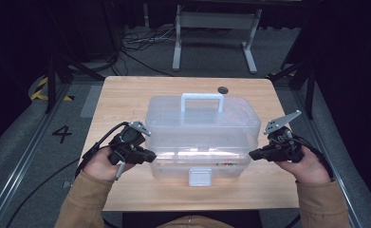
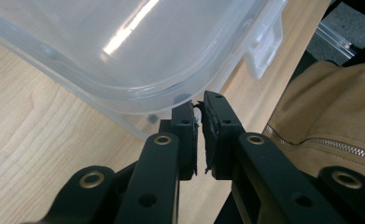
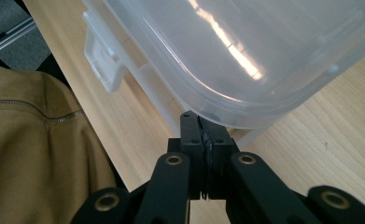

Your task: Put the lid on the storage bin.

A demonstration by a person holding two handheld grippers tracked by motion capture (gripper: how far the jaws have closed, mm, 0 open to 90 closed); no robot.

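From above, a clear plastic box (image 1: pixel 202 135) sits in the middle of the wooden table (image 1: pixel 126 95), lid on, its white handle (image 1: pixel 202 100) on top at the far side and its white latch (image 1: pixel 199 176) on the front wall facing me. Through the cloudy walls I make out a faint reddish streak low inside near the front, too blurred to name. My left gripper (image 1: pixel 150 155) points at the box's front left corner and my right gripper (image 1: pixel 253 154) at its front right corner, each tip right at the wall. In the left gripper view, my jaws stand nearly together with only a thin slit between the pads, nothing in it, and their tips sit just under the rounded lid edge of the box (image 2: pixel 138 56); the latch (image 2: pixel 266 46) juts out at upper right, and my tan sleeve (image 2: pixel 329 112) lies beyond the table edge. In the right gripper view, my jaws are pressed pad to pad on nothing, tips just under the corner of the box (image 3: pixel 264 51), whose inside shows only glare; the latch (image 3: pixel 103 63) shows at upper left.
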